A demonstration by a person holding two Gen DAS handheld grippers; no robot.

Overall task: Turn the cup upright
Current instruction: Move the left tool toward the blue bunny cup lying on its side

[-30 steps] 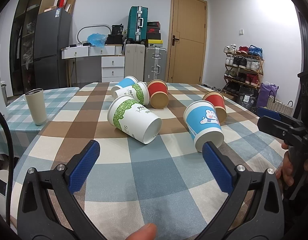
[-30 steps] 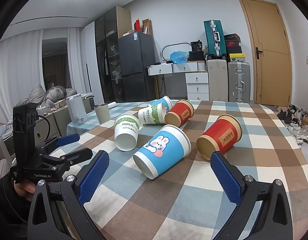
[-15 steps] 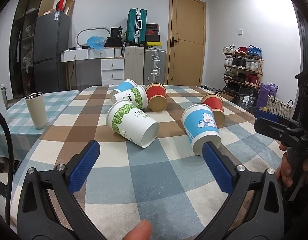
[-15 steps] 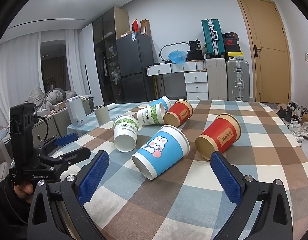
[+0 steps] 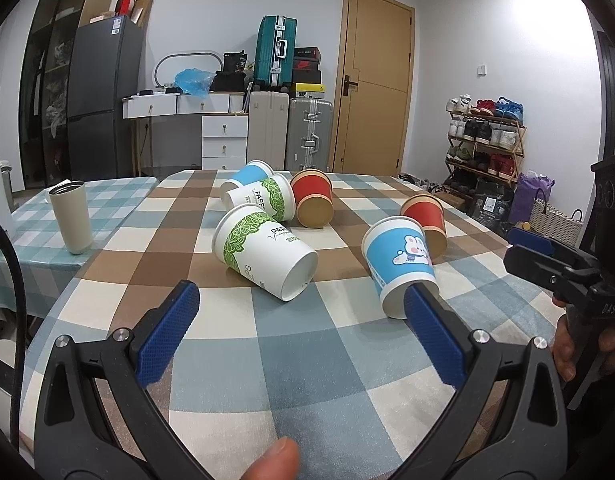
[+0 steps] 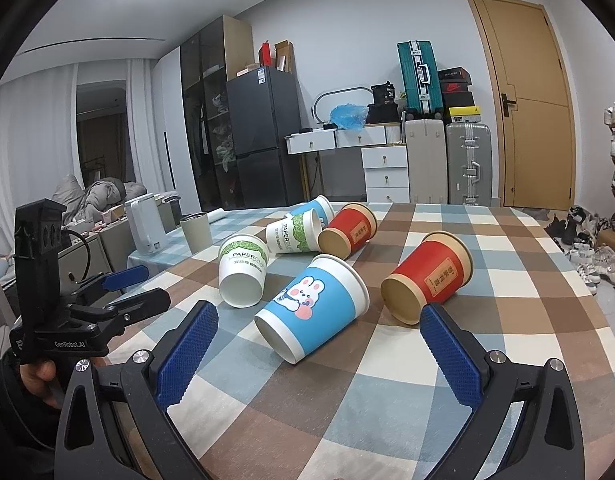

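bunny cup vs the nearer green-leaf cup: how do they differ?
The bunny cup is blue with a rabbit print; the green-leaf cup is white with a leaf band and lettering. In the right wrist view the bunny cup lies directly ahead of the tool, the green-leaf cup farther back and left. Both lie on their sides, base toward the cameras.

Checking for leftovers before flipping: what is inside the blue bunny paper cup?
The blue bunny paper cup lies on its side, its mouth facing away in both views. Only its closed base shows; the inside is hidden.
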